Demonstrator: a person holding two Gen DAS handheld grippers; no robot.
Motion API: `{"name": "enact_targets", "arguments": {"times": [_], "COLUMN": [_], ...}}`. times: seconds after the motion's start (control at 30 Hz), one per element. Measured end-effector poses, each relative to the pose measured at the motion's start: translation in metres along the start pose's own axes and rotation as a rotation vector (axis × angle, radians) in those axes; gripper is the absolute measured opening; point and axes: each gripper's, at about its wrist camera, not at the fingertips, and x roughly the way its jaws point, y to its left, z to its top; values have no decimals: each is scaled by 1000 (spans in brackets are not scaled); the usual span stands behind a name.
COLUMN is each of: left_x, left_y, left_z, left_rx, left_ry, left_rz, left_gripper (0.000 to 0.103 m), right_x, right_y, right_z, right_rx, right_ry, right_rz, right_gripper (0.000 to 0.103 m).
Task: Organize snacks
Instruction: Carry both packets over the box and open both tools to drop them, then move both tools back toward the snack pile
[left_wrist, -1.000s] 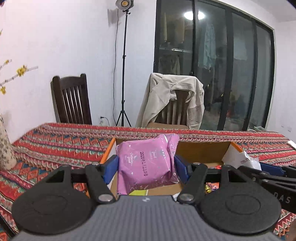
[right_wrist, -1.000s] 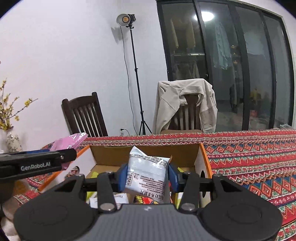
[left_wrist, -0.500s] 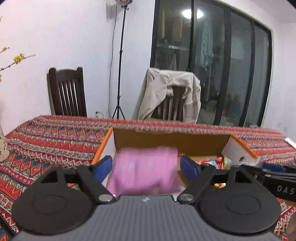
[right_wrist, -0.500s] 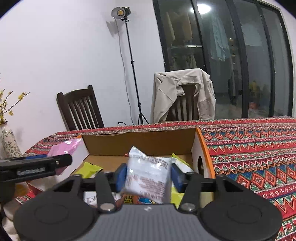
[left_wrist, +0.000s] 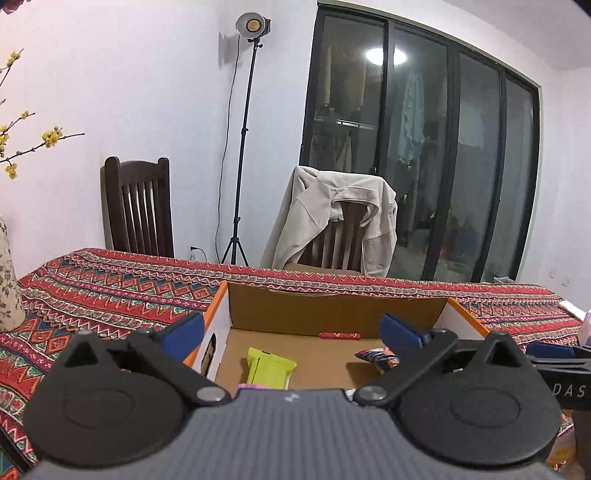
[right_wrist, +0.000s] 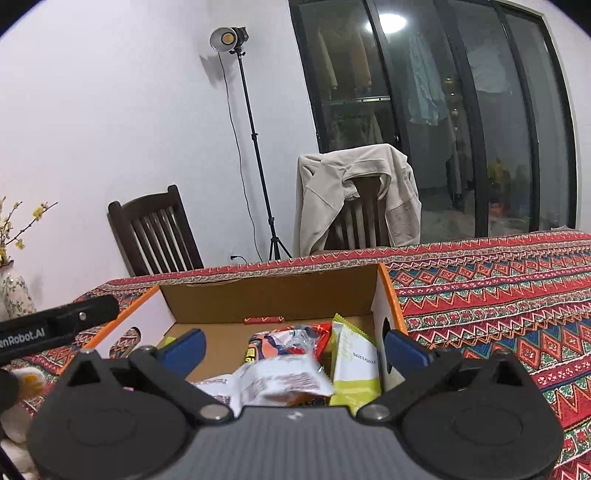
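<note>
The cardboard box (right_wrist: 273, 295) sits open on the patterned tablecloth (right_wrist: 498, 288), plain brown inside with white side walls edged in orange. From the right-hand view it holds a heap of crinkly packets: a white packet (right_wrist: 273, 384) lying loose at about six o'clock, a red and white foil bag (right_wrist: 291, 339) behind it, and a flat lime-green packet (right_wrist: 354, 365) leaning against the wall at three o'clock. A thin red strip (right_wrist: 263, 319) lies along the back wall at twelve o'clock.

From the left-hand view the floor of the box is barer: a lime-green wrapper (left_wrist: 267, 367) near the middle, and a sliver of pink packet (left_wrist: 253, 386) just showing at six o'clock.

The left gripper (left_wrist: 291, 330) has just been opening and now stands spread wide with nothing between its blue pads (left_wrist: 183, 332). The right gripper (right_wrist: 293, 347) has just been opening too; its jaws stand wide apart, gripping nothing, the white packet lying free beneath them.
</note>
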Motion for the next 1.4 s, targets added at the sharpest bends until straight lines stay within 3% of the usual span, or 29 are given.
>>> {"name": "enact_targets", "arguments": {"times": [0.33,0.57,1.17,1.4], "left_x": [-46,-84,-154,-172], "left_y": [8,18,49,59], "left_z": [23,16,-46,-64], "left_rx": [-47,-32,-35,-36], "left_ry": [15,21,78,97], "left_rz": [26,8,21,14], "left_gripper": [103,103,103,103], "right_x": [-40,-81,-142,-149], "right_y": [17,26,45,50], "right_z": [18,19,-38,-65], "right_rx": [-29,-34,-102,-118], "right_ry": [-31,-49,7,71], "right_rz": [-34,6,40,45], "right_gripper": [103,103,103,103]}}
